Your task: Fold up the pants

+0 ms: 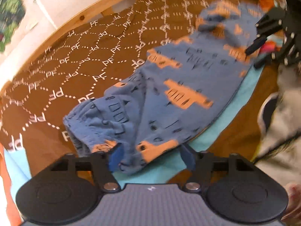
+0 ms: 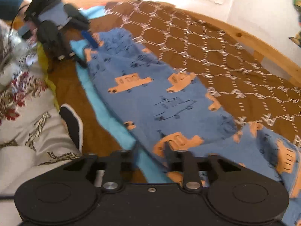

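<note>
Blue pants (image 1: 188,86) printed with orange cars lie lengthwise on a brown patterned bedspread (image 1: 75,60). In the left wrist view my left gripper (image 1: 151,158) is open, its blue pads wide apart on either side of one end of the pants, near the gathered part. My right gripper (image 1: 256,56) shows at the pants' far end. In the right wrist view the pants (image 2: 150,98) run away from my right gripper (image 2: 151,150). Its jaws stand apart over the near edge of the cloth and it is open. My left gripper (image 2: 85,50) is at the far end.
A light blue cloth (image 2: 105,109) lies under the pants' near long edge. A person in pale flowered clothing (image 2: 28,113) is close beside it, with a dark white-edged shoe (image 2: 72,124). A wooden bed frame (image 2: 254,43) borders the bedspread on the far side.
</note>
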{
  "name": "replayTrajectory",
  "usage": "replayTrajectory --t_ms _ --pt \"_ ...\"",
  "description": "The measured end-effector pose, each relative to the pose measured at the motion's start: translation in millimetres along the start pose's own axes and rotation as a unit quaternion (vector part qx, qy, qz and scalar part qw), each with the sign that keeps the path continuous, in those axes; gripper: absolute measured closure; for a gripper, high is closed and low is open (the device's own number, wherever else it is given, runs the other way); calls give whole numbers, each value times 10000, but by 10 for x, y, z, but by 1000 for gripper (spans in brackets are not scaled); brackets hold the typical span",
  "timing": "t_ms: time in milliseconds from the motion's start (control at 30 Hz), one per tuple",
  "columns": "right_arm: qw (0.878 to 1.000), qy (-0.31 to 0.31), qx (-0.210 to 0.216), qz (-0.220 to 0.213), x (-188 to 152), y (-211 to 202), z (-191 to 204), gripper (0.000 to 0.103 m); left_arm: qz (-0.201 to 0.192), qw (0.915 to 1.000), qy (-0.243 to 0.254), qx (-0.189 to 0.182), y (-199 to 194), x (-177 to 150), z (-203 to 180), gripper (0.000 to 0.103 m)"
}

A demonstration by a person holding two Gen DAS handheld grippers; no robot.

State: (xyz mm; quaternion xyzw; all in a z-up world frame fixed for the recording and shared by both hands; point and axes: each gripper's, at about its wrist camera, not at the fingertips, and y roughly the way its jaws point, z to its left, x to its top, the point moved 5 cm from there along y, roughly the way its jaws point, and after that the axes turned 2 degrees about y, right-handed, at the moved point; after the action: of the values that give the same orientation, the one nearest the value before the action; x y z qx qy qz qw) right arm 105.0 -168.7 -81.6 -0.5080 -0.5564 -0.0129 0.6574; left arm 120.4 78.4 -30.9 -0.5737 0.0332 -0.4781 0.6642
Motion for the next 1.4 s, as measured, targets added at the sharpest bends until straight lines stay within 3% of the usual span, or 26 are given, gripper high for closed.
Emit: replayTrajectory --t_ms 33,67,100,133,267,367,467,633,767,900,1067,1133,1200,1233,1300,1400 --pt "9999 96 -50 -19 17 -65 -69 40 -50 9997 -233 -88 -23 34 -4 23" --pt "9996 225 -160 -57 28 -149 -161 33 -182 9983 -526 -162 -47 92 0 11" --pt "9987 381 -315 -110 28 -228 -267 19 -342 9961 -792 -162 -56 168 -6 0" --pt "9970 561 -501 -171 18 -312 -391 9 -515 9927 -1079 -128 -55 257 -11 0" --pt "9843 1217 -1267 -193 -121 -546 -858 6 -893 9801 -1717 -437 101 773 -204 0" --pt "9645 1908 -1804 -283 -274 -717 -1233 6 -1195 9788 -1533 -640 206 1209 -553 0" --pt "9457 2541 -1988 -395 -438 -829 -1536 8 -1430 9804 -1026 -881 288 1574 -1017 0" --pt "9349 2817 -2132 -344 -659 -821 -1857 21 -1261 9898 116 -647 537 1934 -1753 4" --pt "9265 3167 -1985 -443 -784 -765 -2022 39 -992 9913 672 -552 728 1992 -2075 26" --pt "9157 3588 -1721 -560 -846 -697 -2148 48 -734 9922 763 -654 856 2018 -2222 43" --pt "9026 3954 -1578 -631 -952 -622 -2258 57 -547 9950 607 -575 967 2019 -2171 56" --pt "8967 4112 -1478 -709 -982 -616 -2290 69 -519 9950 698 -499 980 2004 -2165 64" --pt "8922 4217 -1419 -771 -989 -608 -2311 77 -494 9945 801 -456 982 2005 -2161 82" --pt "8903 4255 -1408 -806 -995 -617 -2318 86 -486 9942 856 -439 980 2003 -2170 84" --pt "8873 4318 -1366 -872 -997 -632 -2323 90 -542 9934 927 -402 945 2002 -2177 94" --pt "8854 4316 -1400 -1013 -965 -685 -2323 92 -626 9926 994 -317 917 2000 -2186 96"
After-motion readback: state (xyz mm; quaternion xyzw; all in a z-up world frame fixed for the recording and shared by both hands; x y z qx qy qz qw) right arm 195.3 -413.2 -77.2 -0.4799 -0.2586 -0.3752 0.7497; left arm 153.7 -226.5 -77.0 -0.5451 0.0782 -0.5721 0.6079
